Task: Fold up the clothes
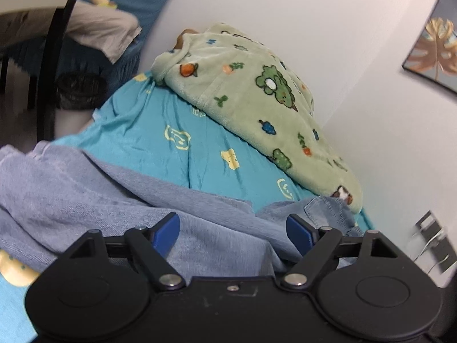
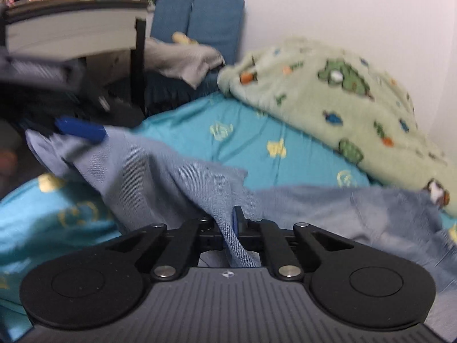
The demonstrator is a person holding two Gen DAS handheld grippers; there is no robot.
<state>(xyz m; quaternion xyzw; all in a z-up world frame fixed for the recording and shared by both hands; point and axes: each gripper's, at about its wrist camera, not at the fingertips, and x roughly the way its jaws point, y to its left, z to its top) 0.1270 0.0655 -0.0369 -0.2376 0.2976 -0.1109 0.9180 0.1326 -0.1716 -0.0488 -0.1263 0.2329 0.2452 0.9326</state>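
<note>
1. A pale blue denim-weave garment (image 1: 94,194) lies rumpled across the near part of a bed covered by a turquoise sheet with yellow cartoon prints (image 1: 160,131).
2. The left tool (image 1: 232,230) stands wide open over the garment; its blue pads (image 1: 167,228) are set well apart with cloth lying below and between them, and they press on nothing that I can see.
3. From the right wrist view, the left tool (image 2: 78,130) shows at the far left, one blue finger at a raised corner of the garment (image 2: 160,171).
4. The right tool (image 2: 232,223) is closed tight on a bunched fold of the garment; the cloth runs down between its fingers (image 2: 240,220) toward the tool's body.
5. A pale green fleece blanket printed with small animals and carrots (image 1: 257,100) is heaped along the white wall (image 1: 328,43) at the far side of the bed, its lower end touching the garment's edge.
6. Beyond the bed's end, a beige cloth (image 2: 182,60) is draped on a dark blue cushioned seat (image 2: 200,14).
7. A cluttered tabletop (image 2: 71,17) stands at the left; the items on it are too blurred to name.
</note>
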